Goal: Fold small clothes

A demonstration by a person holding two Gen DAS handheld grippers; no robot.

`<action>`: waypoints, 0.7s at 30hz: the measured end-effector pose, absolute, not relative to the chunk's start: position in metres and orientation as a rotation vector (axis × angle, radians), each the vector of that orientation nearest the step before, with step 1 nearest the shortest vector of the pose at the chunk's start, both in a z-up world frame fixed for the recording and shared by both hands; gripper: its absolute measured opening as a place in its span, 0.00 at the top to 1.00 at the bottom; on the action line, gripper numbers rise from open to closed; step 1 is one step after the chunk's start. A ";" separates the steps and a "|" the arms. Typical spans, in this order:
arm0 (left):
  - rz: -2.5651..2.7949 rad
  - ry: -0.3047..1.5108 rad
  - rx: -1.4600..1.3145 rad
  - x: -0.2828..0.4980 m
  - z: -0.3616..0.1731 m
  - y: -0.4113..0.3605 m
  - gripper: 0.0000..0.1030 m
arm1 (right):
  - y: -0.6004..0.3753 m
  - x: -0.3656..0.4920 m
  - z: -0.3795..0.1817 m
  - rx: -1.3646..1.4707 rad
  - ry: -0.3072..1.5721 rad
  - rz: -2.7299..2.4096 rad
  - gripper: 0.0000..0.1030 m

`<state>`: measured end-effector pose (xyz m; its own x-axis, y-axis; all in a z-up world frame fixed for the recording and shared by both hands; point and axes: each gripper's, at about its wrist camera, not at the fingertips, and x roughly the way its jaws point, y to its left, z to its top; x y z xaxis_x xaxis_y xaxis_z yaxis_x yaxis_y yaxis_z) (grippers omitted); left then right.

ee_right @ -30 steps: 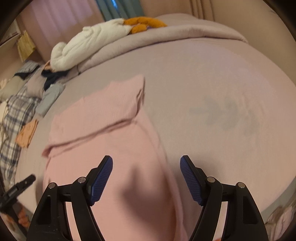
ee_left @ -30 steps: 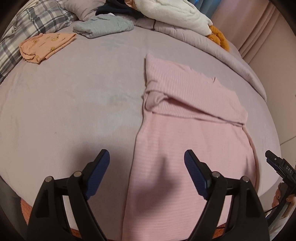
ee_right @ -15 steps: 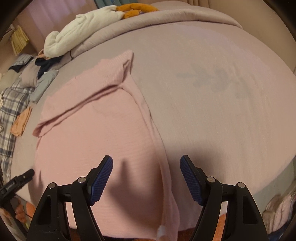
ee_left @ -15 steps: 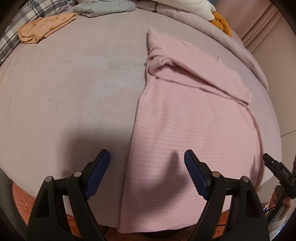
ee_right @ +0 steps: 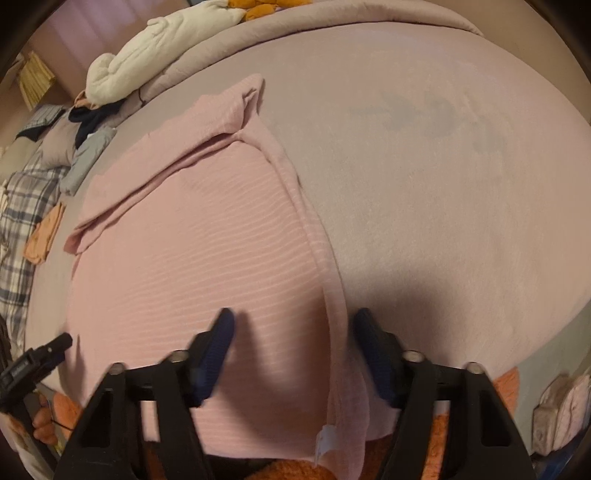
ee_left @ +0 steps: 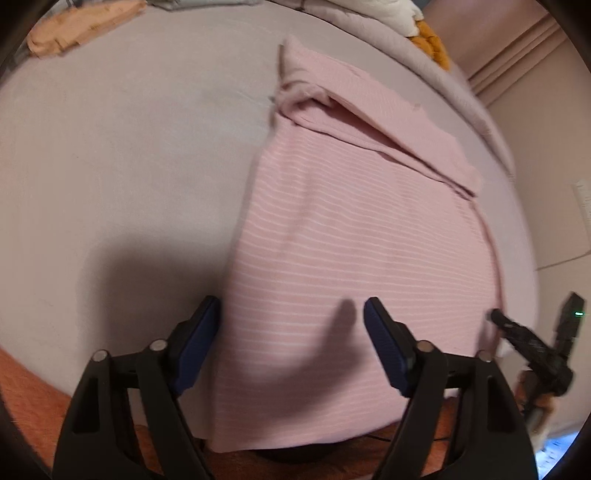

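While the bed (ee_left: 110, 166) in its mauve sheet fills the room's middle, the pink ribbed garment (ee_left: 351, 240) lies flat across it, its far part already folded over and its near hem hanging over the bed's edge. The left gripper (ee_left: 291, 336) straddles the garment's left edge and the right gripper (ee_right: 291, 350) its right edge; both have just been closing, yet the pads still stand apart from the cloth, gripping nothing. To do this well, I think each should pinch its hem corner squarely, catching all layers, then lift evenly together. Beyond lie a white bundle (ee_right: 155, 48), a plaid cover (ee_right: 22, 206), an orange rug (ee_left: 26, 384) and a small peach garment (ee_left: 81, 26).
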<state>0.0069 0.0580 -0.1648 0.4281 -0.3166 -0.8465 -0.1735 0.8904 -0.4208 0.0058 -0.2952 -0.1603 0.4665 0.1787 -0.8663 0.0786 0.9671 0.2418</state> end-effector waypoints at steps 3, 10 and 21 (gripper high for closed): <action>-0.081 1.139 -0.438 0.007 -0.164 0.053 0.51 | -0.292 0.005 -0.161 0.278 1.090 0.095 0.58; -0.126 1.131 -0.420 0.007 -0.158 0.043 0.94 | -0.287 0.008 -0.162 0.315 1.086 0.129 0.91; -0.122 0.886 -0.396 0.030 -0.091 0.050 0.94 | -0.292 0.032 -0.106 0.395 0.910 0.247 0.91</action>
<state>0.0299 0.0503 -0.0910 0.6307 -0.2653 -0.7293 -0.0587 0.9208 -0.3857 0.0320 -0.2921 -0.1059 0.5932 0.3708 -0.7146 -0.0416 0.9005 0.4328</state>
